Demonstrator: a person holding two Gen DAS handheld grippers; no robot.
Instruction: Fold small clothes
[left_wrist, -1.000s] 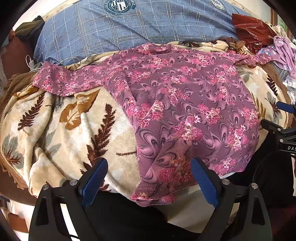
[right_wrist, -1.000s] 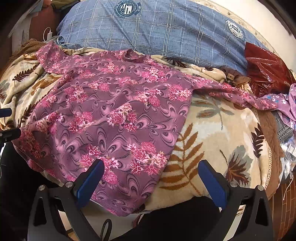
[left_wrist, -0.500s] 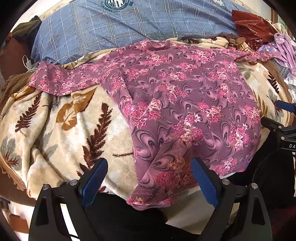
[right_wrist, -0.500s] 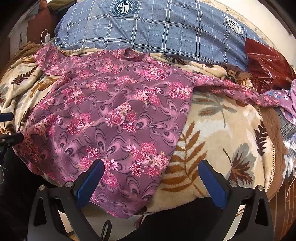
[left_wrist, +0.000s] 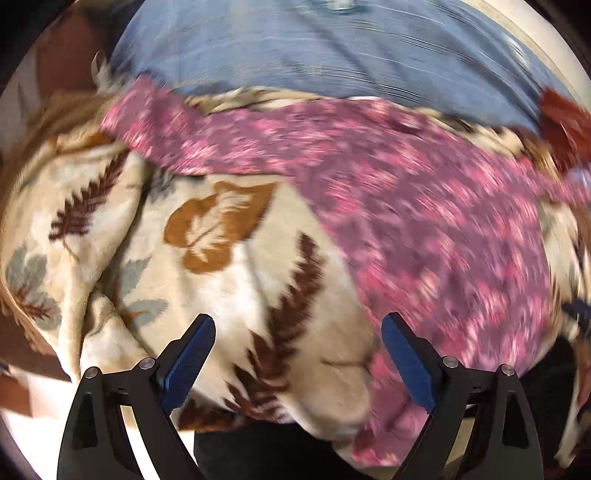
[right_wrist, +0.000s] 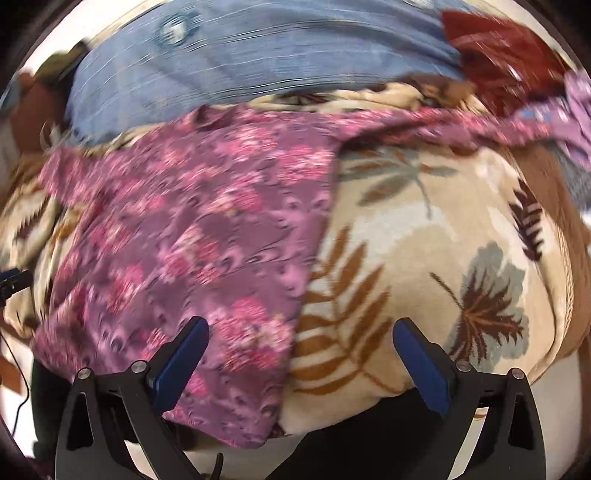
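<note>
Both frames blurred. Left gripper (left_wrist: 297, 354) and right gripper (right_wrist: 300, 360) spread, holding nothing; floral top (right_wrist: 207, 236) lies flat mid-frame on leaf blanket (right_wrist: 424, 236).

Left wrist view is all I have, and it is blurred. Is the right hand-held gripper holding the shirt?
Observer: No. The right hand-held gripper is open, with nothing between its fingers. The side edge of the shirt lies below the gap.
Operator: Where does the far sleeve end?
Observer: It stretches to the right across the blanket and reaches some purple clothes at the edge of the picture.
</note>
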